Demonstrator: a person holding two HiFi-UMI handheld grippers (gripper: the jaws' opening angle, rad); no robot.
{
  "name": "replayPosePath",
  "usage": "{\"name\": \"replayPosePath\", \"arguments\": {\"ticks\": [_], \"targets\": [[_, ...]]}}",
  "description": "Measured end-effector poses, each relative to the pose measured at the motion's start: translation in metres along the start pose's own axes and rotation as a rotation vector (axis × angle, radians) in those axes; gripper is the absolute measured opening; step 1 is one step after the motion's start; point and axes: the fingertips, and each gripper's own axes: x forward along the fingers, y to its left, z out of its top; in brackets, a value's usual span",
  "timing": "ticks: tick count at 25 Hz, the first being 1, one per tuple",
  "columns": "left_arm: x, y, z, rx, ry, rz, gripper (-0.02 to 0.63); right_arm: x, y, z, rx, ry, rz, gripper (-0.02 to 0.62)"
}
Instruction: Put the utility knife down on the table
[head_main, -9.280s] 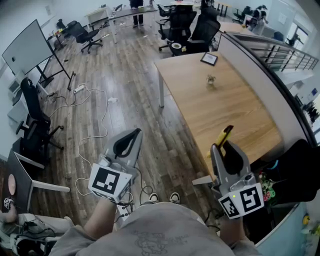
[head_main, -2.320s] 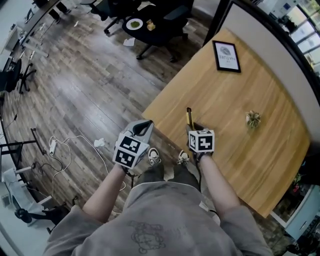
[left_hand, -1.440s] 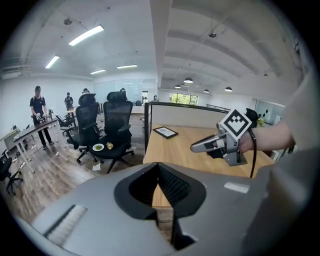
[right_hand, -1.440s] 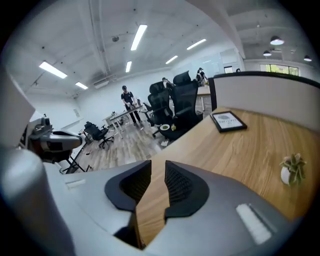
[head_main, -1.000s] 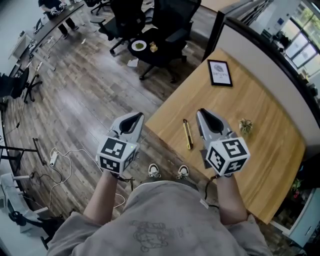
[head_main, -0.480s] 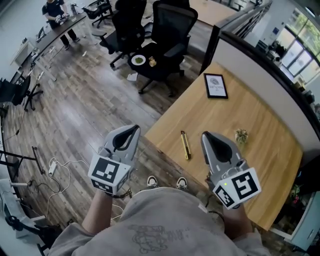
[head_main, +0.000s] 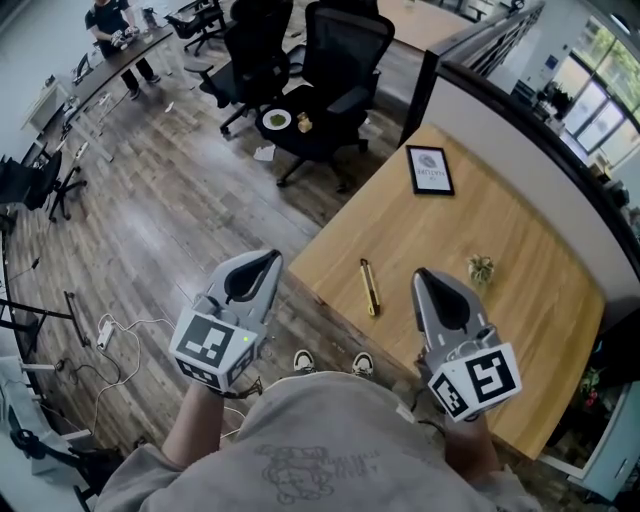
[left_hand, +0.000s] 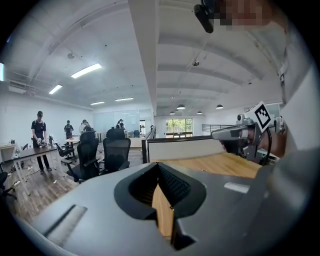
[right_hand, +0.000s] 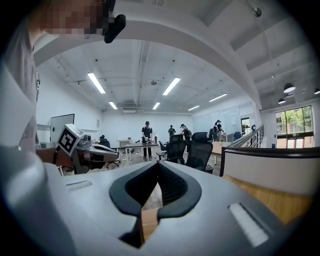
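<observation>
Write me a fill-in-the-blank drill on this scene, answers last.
The utility knife lies on the wooden ___. The right gripper, jaws shut, holds ___. The left gripper hangs over the wood-plank ___. In the head view, the small plant stands to the knife's ___.
Missing: table; nothing; floor; right.

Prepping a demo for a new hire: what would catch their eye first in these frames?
The two grey grippers fill the head view's foreground, left gripper over the wood floor, right gripper over the table's near edge, both shut and empty. Between them the yellow utility knife lies flat on the wooden table, touched by neither. Farther along the table sit a framed picture and a small plant.
</observation>
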Motion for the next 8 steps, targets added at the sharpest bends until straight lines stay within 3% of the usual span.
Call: {"name": "replayPosePath", "arguments": {"ticks": [8], "targets": [[0.006,-0.013,0.009,0.006,-0.017,-0.020,0.002,-0.005,-0.009,0.002,-0.020,-0.012,-0.008,0.011]]}}
